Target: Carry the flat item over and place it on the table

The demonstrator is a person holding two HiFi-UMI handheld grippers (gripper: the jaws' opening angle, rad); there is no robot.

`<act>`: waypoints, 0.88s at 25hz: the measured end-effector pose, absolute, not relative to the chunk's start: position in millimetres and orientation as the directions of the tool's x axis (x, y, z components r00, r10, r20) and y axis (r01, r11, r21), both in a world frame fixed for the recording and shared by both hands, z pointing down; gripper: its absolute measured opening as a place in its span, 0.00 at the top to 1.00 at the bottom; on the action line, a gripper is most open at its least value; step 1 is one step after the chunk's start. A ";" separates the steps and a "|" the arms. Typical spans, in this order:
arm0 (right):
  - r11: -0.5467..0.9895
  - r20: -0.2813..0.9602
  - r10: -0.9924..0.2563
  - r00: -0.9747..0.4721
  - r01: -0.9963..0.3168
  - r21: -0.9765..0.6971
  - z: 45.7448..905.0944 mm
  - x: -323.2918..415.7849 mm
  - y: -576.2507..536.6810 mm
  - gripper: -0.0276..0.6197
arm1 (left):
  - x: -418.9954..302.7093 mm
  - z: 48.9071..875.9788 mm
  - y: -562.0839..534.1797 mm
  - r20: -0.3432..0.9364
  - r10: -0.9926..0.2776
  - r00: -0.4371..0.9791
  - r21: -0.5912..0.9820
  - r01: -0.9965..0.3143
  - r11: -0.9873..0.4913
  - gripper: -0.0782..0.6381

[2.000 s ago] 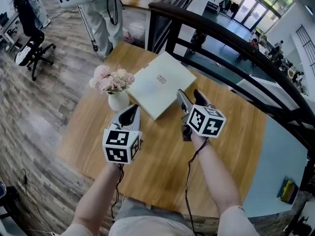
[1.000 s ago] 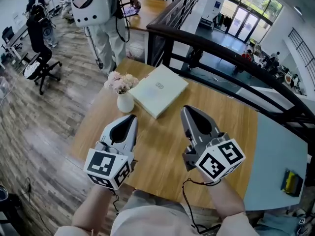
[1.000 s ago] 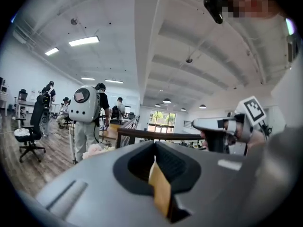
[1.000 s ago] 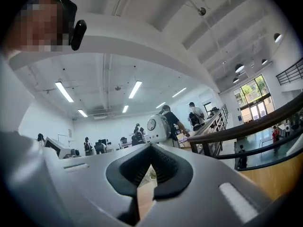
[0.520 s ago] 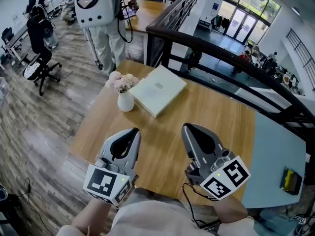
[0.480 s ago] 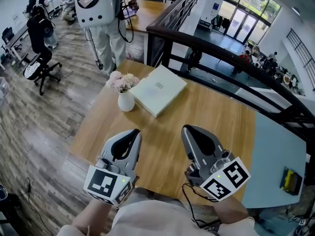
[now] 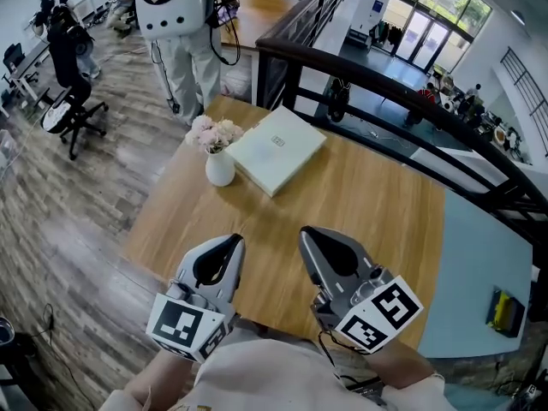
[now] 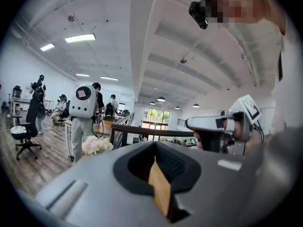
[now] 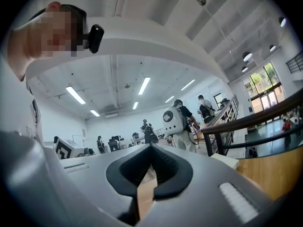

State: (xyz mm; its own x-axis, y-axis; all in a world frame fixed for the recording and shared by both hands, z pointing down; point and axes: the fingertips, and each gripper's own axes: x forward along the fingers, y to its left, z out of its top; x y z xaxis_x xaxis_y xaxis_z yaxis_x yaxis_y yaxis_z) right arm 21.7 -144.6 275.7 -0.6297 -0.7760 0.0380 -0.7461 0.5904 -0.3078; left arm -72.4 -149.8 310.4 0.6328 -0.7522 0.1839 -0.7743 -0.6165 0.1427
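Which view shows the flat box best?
Head view: the flat box lies whole and unobstructed on the table beside the vase. Right gripper view catches only a sliver; left gripper view doesn't show it.

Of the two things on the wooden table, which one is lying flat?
The pale green square box lies flat; the small white vase of pink flowers beside it stands upright.

White vase [image 7: 219,168] holds pink flowers [image 7: 214,133]; black railing [image 7: 274,75] runs behind; office chair [image 7: 64,101] stands far left.
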 end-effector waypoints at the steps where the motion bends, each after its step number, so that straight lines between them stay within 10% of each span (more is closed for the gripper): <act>1: 0.592 0.040 -0.778 -0.627 -0.752 -0.289 276.3 20.1 -144.6 0.96 | -72.4 313.1 -148.7 0.190 -0.748 0.636 0.144 -0.772 -0.620 0.89; 22: 0.614 0.037 -0.769 -0.638 -0.753 -0.235 274.7 20.4 -136.1 0.95 | -69.2 304.4 -148.4 0.171 -0.759 0.628 0.104 -0.777 -0.620 0.89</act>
State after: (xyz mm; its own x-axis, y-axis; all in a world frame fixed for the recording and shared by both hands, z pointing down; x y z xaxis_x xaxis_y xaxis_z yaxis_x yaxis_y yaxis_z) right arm 20.4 -136.1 274.7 -0.6383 -0.7689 0.0368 -0.7534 0.6143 -0.2346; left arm -69.2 -148.4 304.4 0.6283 -0.7589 0.1711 -0.7775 -0.6202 0.1045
